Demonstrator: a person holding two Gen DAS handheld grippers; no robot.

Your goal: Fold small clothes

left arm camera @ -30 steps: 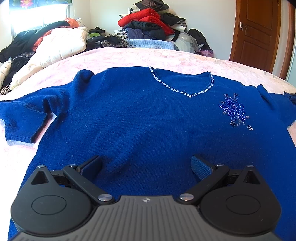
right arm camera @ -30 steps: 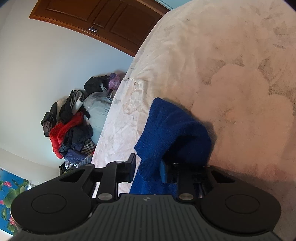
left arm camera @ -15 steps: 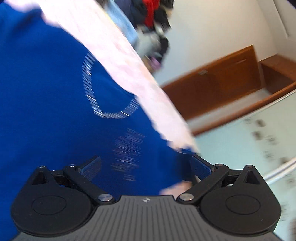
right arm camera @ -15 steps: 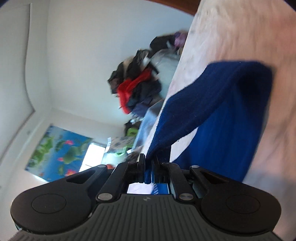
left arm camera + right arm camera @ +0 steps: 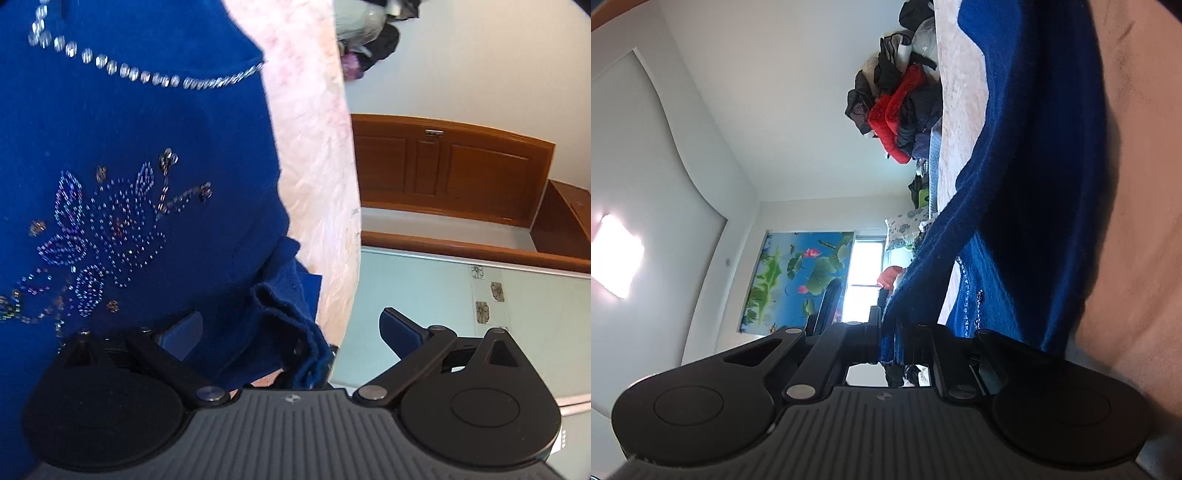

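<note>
One blue sweater [image 5: 129,122] is lying spread on the pale pink bedspread [image 5: 314,140], and two grippers are working at it. The left gripper [image 5: 291,328] is standing released, its two blue-padded fingers [image 5: 183,328] spread wide apart: one pad is lying over the sweater's front below the beaded flower [image 5: 99,240], the other is hanging beyond the edge of the bed with the pale floor behind it. Between them a crumpled sleeve end [image 5: 291,302] is bunching up, with neither pad pressing on it. One line of silver stones [image 5: 147,77] is running along the neckline, and one beaded flower is sitting on the chest. The right gripper [image 5: 888,339] is clenched on one fold of the same sweater [image 5: 1027,155]; its jaws are standing almost together with the blue knit pinched between them, and the cloth is stretching from there in a taut band away toward the bedspread [image 5: 964,92]. At the far end of the bed one heap of clothes [image 5: 897,99] is piling against the wall, one red garment showing in it. One lotus poster [image 5: 801,273] is hanging beside one bright window [image 5: 864,280], and one brown wooden door [image 5: 443,170] is showing in the left wrist view.
</note>
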